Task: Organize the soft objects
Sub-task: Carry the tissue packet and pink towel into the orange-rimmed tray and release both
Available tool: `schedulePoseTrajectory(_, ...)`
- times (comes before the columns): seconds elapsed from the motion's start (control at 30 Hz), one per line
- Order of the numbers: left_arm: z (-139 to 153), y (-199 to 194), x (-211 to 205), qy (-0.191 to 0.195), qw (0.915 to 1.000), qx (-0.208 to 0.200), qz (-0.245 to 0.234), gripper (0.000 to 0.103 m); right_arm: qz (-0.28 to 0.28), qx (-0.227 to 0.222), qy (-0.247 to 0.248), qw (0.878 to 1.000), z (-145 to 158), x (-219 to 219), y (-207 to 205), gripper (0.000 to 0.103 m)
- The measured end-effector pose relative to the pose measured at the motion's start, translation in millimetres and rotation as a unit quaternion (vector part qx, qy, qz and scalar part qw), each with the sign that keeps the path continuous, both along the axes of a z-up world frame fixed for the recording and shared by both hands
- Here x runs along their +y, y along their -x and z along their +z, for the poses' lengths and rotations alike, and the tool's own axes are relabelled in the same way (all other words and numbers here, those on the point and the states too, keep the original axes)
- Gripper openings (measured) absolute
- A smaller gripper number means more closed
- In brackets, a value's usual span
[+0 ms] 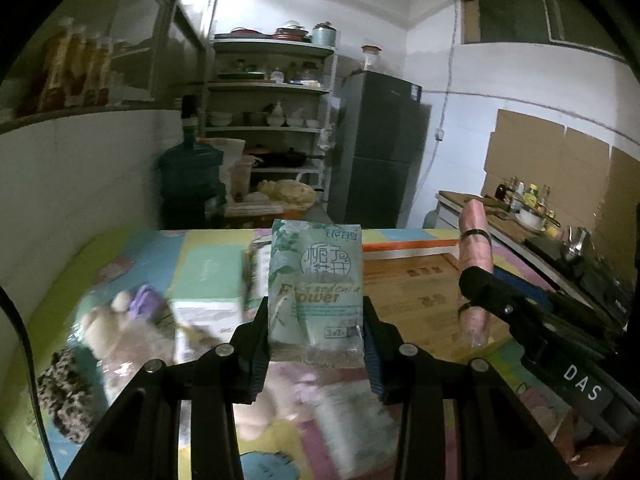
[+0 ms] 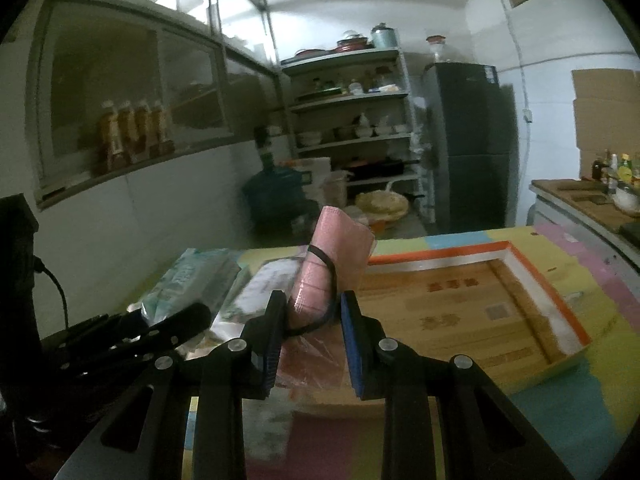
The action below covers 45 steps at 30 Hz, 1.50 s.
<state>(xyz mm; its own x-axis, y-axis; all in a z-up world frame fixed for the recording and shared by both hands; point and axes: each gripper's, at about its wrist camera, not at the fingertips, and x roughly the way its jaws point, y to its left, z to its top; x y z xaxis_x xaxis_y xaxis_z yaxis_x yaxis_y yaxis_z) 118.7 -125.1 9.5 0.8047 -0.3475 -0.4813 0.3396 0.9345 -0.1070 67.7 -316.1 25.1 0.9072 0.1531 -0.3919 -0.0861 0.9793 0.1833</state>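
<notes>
Both hands loaded, mid-carry by the look of it. Left gripper (image 1: 316, 336) clamped on a green tissue pack (image 1: 316, 280), held upright between the pads, clear of the mat. Right gripper (image 2: 310, 320) clenched on a pink roll (image 2: 320, 280) in clear wrap with a black band around it; the roll stands tilted up out of the jaws. The two grippers ride side by side, the pink roll just right of the tissue pack. Judged progress: early to middle. The cardboard tray (image 2: 568, 312) with the orange rim, ahead and right of the right gripper, shows only bare bottom where visible, so nothing seems sorted into it yet, if that is the goal. Still loose below and left of the left gripper: a beige plush toy (image 1: 108, 328), a purple soft thing (image 1: 146, 298) beside it, a dark speckled fluffy item (image 1: 64, 392) nearer the edge, and more wrapped packs under the jaws, blurred. Path to the tray looks open. Beyond the foam mat (image 1: 404, 236): a water jug (image 1: 188, 176), a shelf rack (image 1: 272, 88) with dishes, a dark fridge (image 1: 380, 144), and a counter (image 1: 460, 200) with bottles far right.
</notes>
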Motion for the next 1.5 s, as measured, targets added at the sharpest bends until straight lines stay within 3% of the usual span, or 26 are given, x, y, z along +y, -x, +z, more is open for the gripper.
schedulePoseTrajectory(0.8,-3.8,-21.3,-140.3,-0.011,0.9968,0.010,-0.079,0.040,-0.103,0.016,0.061,0.993,-3.5,-136.1,9.8,0.028)
schedulePoseTrajectory(0.97,-11.5,-31.5,-164.2,-0.012,0.9960,0.026,-0.085,0.040,-0.092,0.039,0.067,0.993,-9.5,-155.6,-4.5,0.028)
schedulePoseTrajectory(1.23,-41.1,-57.5,-188.5,-0.017,0.9921,0.091,-0.084,0.040,-0.067,0.104,0.074,0.990,-32.4,-189.8,-36.4,0.028)
schedulePoseTrajectory(1.5,-53.5,-63.9,-208.6,-0.027,0.9902,0.105,-0.088,0.040,-0.056,0.131,0.102,0.985,-43.3,-203.2,-45.0,0.028)
